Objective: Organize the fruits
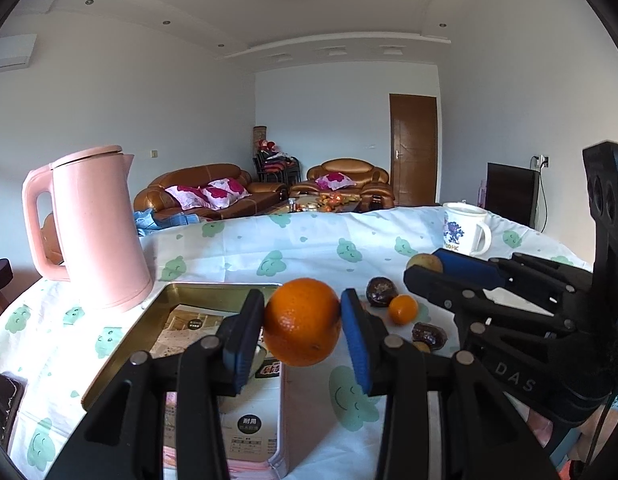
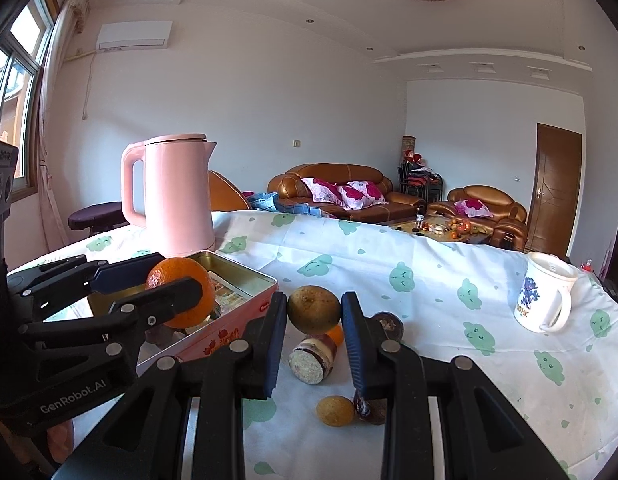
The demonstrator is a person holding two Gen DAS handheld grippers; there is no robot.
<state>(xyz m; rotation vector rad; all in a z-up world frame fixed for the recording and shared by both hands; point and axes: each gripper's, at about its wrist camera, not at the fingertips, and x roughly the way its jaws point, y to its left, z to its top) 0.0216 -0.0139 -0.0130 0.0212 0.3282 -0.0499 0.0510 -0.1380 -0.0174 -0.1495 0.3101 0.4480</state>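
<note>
A table [image 1: 317, 240] under a white cloth with green cloud prints carries a pink kettle [image 1: 97, 228], a gold-lined tin [image 1: 121, 356] and a white mug [image 1: 467, 230]. The left gripper [image 1: 302, 322] clenches an orange [image 1: 302, 322] over the tin's edge. The right gripper [image 2: 313, 310] grasps a brownish-green fruit [image 2: 313, 310], held above a cut dark fruit [image 2: 313, 356] on the cloth.

the pink kettle [image 1: 95, 228] crowds the tin's [image 1: 121, 344] far-left corner; bare cloth [image 2: 429, 308] lies open toward the mug [image 2: 545, 300].
</note>
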